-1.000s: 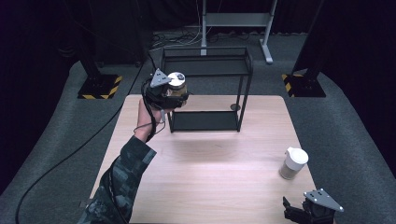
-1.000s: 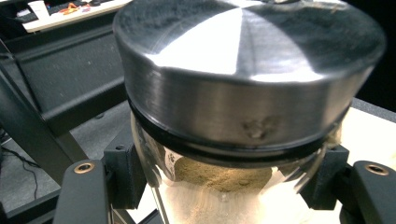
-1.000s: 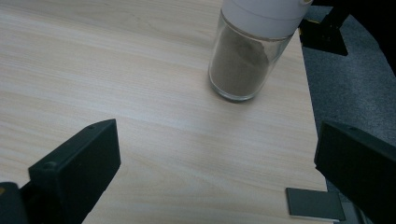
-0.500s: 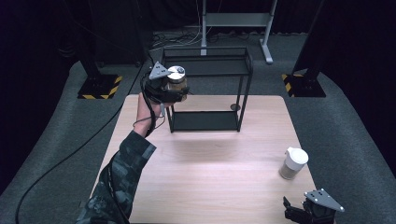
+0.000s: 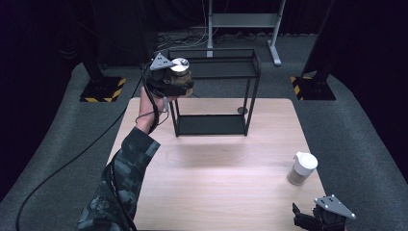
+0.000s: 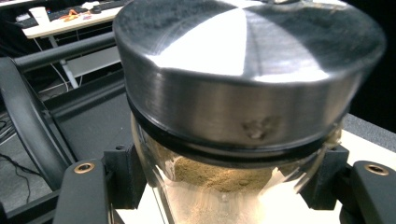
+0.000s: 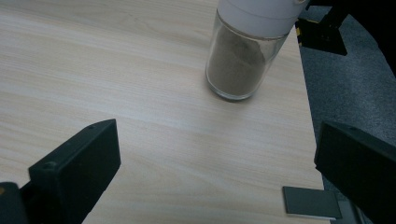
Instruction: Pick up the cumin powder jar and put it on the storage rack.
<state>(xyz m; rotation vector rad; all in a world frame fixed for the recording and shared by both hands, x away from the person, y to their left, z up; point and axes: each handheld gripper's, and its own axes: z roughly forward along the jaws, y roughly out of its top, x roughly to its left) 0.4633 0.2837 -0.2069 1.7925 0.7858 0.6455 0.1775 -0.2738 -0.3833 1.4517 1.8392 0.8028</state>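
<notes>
My left gripper (image 5: 177,81) is shut on a glass jar (image 5: 181,68) with a shiny metal lid and brown powder inside. It holds the jar in the air at the left end of a black two-shelf rack (image 5: 214,124), about level with the top shelf. In the left gripper view the jar (image 6: 243,93) sits upright between the black jaws of the left gripper (image 6: 224,186), with the rack's top bar behind it. My right gripper (image 7: 219,163) rests open near the table's front right corner (image 5: 308,220). A second jar (image 7: 245,51) with a white lid stands just ahead of it.
The white-lidded jar (image 5: 302,167) stands near the right edge of the wooden table (image 5: 216,183). A small dark round thing (image 5: 242,110) lies by the rack's right leg. A grey card (image 7: 312,203) lies at the table's edge. Dark carpet and stand legs surround the table.
My left hand has lifted the metal-lidded jar higher and a little to the right, toward the rack's top shelf. The right gripper has stayed where it was.
</notes>
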